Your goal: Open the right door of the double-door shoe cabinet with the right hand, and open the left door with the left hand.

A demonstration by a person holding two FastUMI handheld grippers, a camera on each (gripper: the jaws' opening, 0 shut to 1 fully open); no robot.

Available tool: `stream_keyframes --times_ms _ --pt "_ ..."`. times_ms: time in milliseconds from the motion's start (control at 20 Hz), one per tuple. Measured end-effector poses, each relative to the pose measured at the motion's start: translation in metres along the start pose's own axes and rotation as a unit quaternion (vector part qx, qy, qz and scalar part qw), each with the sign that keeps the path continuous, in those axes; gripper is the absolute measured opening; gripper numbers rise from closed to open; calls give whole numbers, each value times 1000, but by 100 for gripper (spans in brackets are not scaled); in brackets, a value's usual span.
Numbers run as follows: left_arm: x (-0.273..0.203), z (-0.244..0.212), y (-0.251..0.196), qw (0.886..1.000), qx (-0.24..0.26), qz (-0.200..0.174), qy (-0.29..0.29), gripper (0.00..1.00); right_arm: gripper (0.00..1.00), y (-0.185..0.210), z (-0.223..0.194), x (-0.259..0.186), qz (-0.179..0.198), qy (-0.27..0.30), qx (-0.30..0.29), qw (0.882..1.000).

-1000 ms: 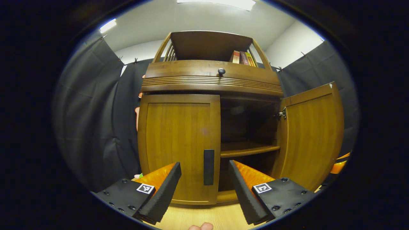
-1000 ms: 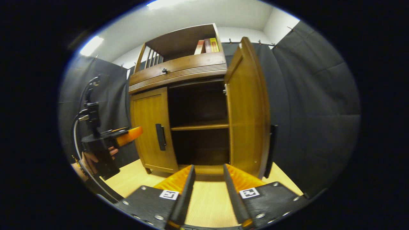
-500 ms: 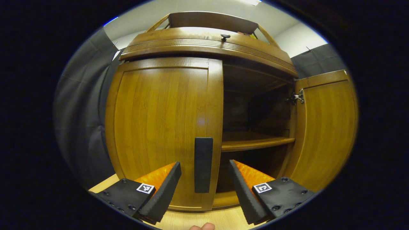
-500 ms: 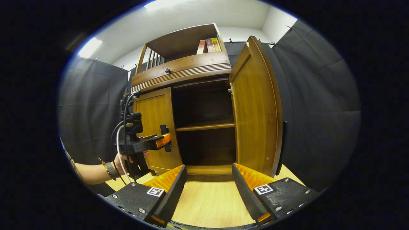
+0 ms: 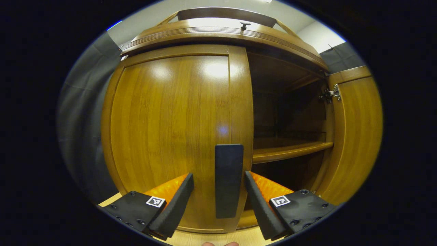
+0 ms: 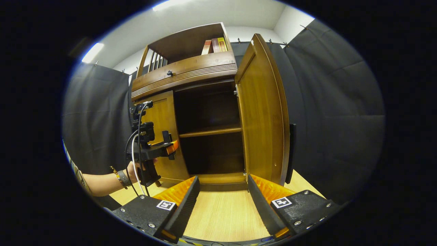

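Glossy wood left door (image 5: 174,136) shut; left gripper (image 5: 218,201) spread w/ black slab handle (image 5: 228,180) between; right gripper (image 6: 223,205) spread, right door (image 6: 263,112) open.

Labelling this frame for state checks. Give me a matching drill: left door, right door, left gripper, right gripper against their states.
1. left door
2. right door
3. left gripper
4. right gripper

A. swung wide open
B. open, fingers either side of the black handle
C. closed
D. open, over bare floor, holding nothing

Pairs: 1-C, 2-A, 3-B, 4-D
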State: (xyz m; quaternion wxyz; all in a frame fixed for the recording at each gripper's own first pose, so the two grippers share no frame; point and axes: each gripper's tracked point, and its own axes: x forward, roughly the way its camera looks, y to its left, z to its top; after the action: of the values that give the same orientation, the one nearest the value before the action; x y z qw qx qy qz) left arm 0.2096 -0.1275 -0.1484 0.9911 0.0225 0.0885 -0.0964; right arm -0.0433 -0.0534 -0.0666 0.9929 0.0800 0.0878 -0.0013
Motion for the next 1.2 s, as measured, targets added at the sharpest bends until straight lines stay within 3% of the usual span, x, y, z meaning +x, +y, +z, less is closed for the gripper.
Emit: stream_keyframes --times_ms 50,100,150,300,450,650,700,750,800,850,1200 --pt "1 -1 2 1000 -2 0 0 96 87 0 0 0 -1 1 0 1000" --pt "4 -2 2 1000 -5 -1 0 95 98 -1 -1 1 -1 1 0 1000" --pt "3 -3 3 1000 -6 -2 1 92 98 0 0 3 0 1 1 1000" --pt "2 -4 4 1000 -5 -3 5 94 98 3 1 5 5 3 2 1000" --pt "4 -6 -7 1000 -14 -23 5 72 98 6 2 3 8 2 -4 1000" --pt "4 -5 -12 1000 -19 -21 6 42 98 8 -1 -4 5 6 -13 1000" --pt "6 -7 -13 999 -29 -24 11 35 87 8 -1 -7 4 6 -15 1000" --pt "3 -8 -14 999 -33 -28 18 31 87 9 -1 -9 4 6 -16 1000" --pt "2 -10 -14 999 -30 -31 24 31 87 10 -2 -11 4 6 -16 1000" --pt "2 -10 -13 999 -24 -31 27 31 98 11 -3 -12 5 6 -16 1000" --pt "-45 -5 -6 999 -23 -24 32 31 98 26 -6 -22 20 7 -14 1000"
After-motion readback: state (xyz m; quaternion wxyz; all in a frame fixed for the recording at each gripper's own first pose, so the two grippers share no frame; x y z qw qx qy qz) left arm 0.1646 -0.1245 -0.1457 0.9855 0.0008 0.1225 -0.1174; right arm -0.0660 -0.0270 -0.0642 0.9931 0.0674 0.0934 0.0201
